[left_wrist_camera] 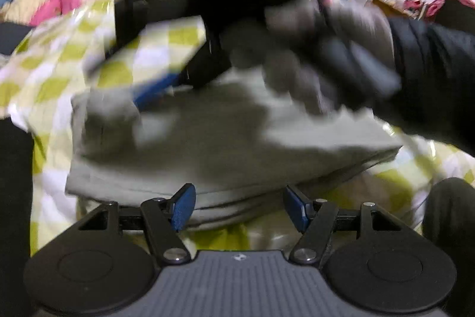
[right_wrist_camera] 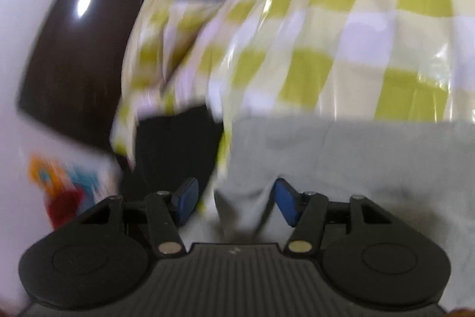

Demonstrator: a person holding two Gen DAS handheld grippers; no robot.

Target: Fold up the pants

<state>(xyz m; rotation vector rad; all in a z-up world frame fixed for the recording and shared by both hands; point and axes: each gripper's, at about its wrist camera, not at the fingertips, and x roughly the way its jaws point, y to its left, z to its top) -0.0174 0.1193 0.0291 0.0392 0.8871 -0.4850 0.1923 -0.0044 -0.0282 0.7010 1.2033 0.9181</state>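
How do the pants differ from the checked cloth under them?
The pants are plain grey; the cloth has green and white checks. The pants lie folded in layers; the cloth is spread out, wrinkled. The pants look matte; the cloth looks glossy. Both are soft fabric.

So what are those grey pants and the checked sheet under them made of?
The grey pants look like matte woven cloth, perhaps cotton: soft creases, no shine. The checked sheet looks glossy, maybe plastic-coated or under film, since it shows bright glints. Blur leaves both uncertain.
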